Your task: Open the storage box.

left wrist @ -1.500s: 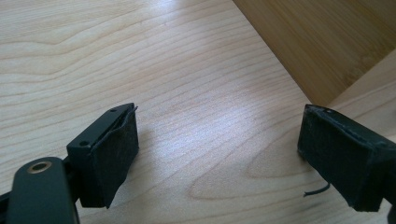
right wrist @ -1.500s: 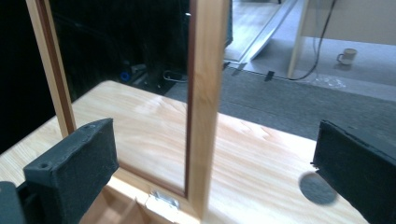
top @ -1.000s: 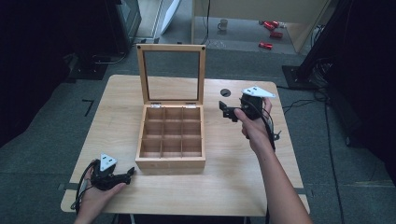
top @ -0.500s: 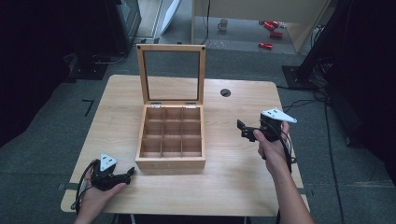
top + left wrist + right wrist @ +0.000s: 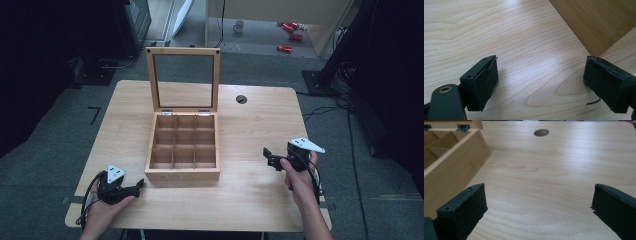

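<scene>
A wooden box (image 5: 184, 172) with nine empty compartments stands at the table's middle, its glass-paned lid (image 5: 184, 80) upright at the back. My left gripper (image 5: 139, 187) rests low at the front left, just off the box's front corner, jaws open on bare wood (image 5: 541, 75). My right gripper (image 5: 266, 156) is held to the right of the box, pointing left toward it, open with nothing between its jaws (image 5: 539, 205). The box wall (image 5: 456, 170) lies left of the right gripper's jaws. The box's corner (image 5: 596, 27) sits at the upper right in the left gripper view.
The light wooden table (image 5: 250, 200) has a round cable hole (image 5: 241, 99) behind the right side of the box. The floor beyond holds a mug (image 5: 239, 25) and red items (image 5: 289, 30). Cables trail off the table's right edge (image 5: 320, 110).
My right gripper has come down and toward the front from near the cable hole to the right of the box. The left gripper has stayed put.
</scene>
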`<action>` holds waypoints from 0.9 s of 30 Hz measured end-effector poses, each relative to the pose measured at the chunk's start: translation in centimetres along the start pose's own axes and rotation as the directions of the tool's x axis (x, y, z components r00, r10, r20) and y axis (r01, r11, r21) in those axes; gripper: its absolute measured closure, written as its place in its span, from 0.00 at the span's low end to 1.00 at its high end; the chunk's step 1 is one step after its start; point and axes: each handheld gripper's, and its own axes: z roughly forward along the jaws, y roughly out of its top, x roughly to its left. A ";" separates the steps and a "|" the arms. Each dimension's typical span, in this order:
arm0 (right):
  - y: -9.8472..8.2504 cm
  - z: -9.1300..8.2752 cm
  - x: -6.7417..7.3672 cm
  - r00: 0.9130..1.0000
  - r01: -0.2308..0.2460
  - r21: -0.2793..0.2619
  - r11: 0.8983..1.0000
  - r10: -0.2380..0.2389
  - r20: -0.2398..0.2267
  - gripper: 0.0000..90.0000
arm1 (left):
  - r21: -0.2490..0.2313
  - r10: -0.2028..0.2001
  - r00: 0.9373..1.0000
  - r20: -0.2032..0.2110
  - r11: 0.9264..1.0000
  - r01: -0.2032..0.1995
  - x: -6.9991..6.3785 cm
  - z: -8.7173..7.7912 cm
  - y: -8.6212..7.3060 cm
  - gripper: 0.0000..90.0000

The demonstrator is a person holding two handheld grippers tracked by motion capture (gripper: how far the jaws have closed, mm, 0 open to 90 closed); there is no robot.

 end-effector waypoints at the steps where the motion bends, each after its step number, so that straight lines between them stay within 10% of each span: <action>1: -0.4 0.0 -0.1 1.000 0.000 0.007 1.000 0.000 0.007 0.00 | 0.000 0.000 1.000 0.000 1.000 0.000 0.0 0.0 0.0 0.14; 27: -7.8 -3.0 -3.7 0.995 -0.054 0.148 0.988 0.040 0.095 0.00 | -0.001 -0.001 1.000 0.000 1.000 0.001 0.0 0.0 0.0 0.14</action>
